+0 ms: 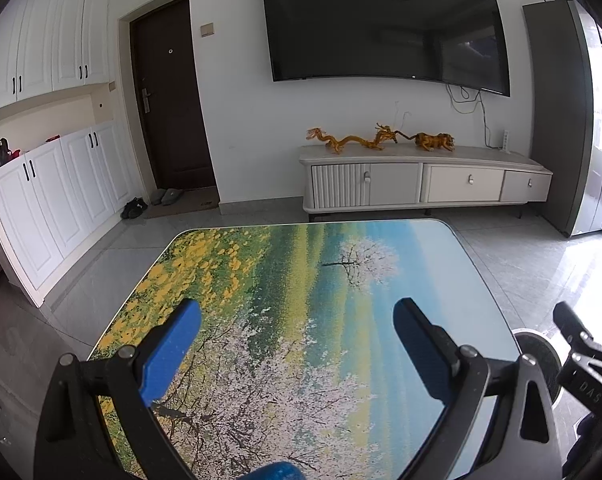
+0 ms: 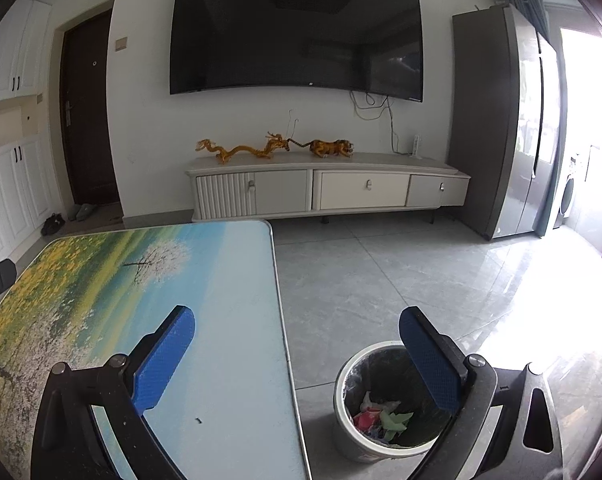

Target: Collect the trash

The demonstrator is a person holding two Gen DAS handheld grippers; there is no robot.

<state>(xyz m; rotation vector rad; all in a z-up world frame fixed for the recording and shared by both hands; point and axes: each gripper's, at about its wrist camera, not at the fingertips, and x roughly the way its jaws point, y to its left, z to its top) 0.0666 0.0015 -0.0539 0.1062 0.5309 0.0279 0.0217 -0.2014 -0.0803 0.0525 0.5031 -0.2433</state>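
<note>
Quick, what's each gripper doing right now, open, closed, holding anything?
Left gripper: jaws wide open, nothing between them, over the table.
Right gripper: jaws wide open, holding nothing, above the table edge and the trash bin.

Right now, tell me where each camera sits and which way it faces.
Left wrist: on the left hand-held gripper, angled down over the painted table toward the TV wall; its open blue fingers show.
Right wrist: on the right hand-held gripper, over the table's right edge and the trash bin on the floor; open fingers show.
Shared: table, TV, TV cabinet.
</note>
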